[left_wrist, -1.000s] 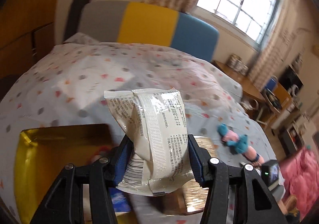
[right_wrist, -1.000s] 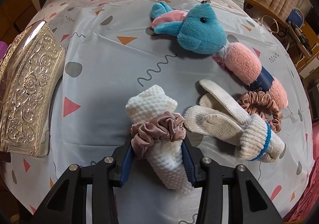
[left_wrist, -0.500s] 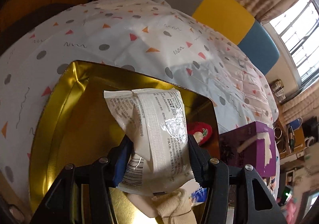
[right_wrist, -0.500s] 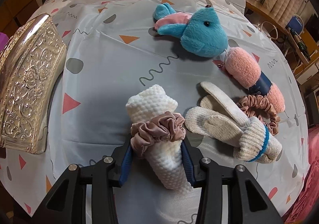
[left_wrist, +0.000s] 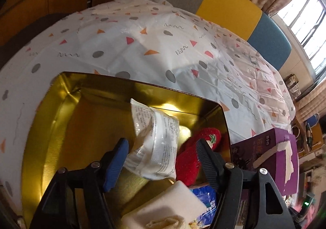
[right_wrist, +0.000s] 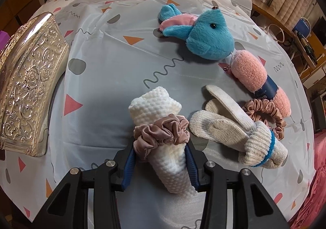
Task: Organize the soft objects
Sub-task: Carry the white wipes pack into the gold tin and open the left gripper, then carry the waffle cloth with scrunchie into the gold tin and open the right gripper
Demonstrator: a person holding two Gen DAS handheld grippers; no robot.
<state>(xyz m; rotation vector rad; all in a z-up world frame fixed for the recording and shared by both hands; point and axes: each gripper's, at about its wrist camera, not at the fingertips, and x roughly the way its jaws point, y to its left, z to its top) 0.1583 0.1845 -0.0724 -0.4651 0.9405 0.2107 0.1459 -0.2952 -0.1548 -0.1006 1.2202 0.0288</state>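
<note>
Where the white plastic tablecloth with grey dots and orange triangles (left_wrist: 154,49) covers the whole table, an open gold metal tin (left_wrist: 67,119) sits at its near edge in the left wrist view. Its embossed silver lid (right_wrist: 30,84) lies apart, at the left of the right wrist view. A purple tissue box (left_wrist: 271,159) stands just beside the tin. Above the tin hangs the left gripper (left_wrist: 161,159), its jaws having just been opening; they now stand wide, and the clear crinkly plastic packet with printed text (left_wrist: 154,147) sits loose between them, touching neither pad, its lower end among a red plush item (left_wrist: 193,157) and a white sponge block (left_wrist: 169,202) inside the tin. On the cloth, the right gripper (right_wrist: 161,159) clamps a rolled white waffle towel ringed by a mauve velvet scrunchie (right_wrist: 161,135). Near it lie a blue plush fish (right_wrist: 205,35), cream knitted gloves (right_wrist: 234,129), a pink fuzzy roll (right_wrist: 248,70) and a brown satin scrunchie (right_wrist: 267,112).
</note>
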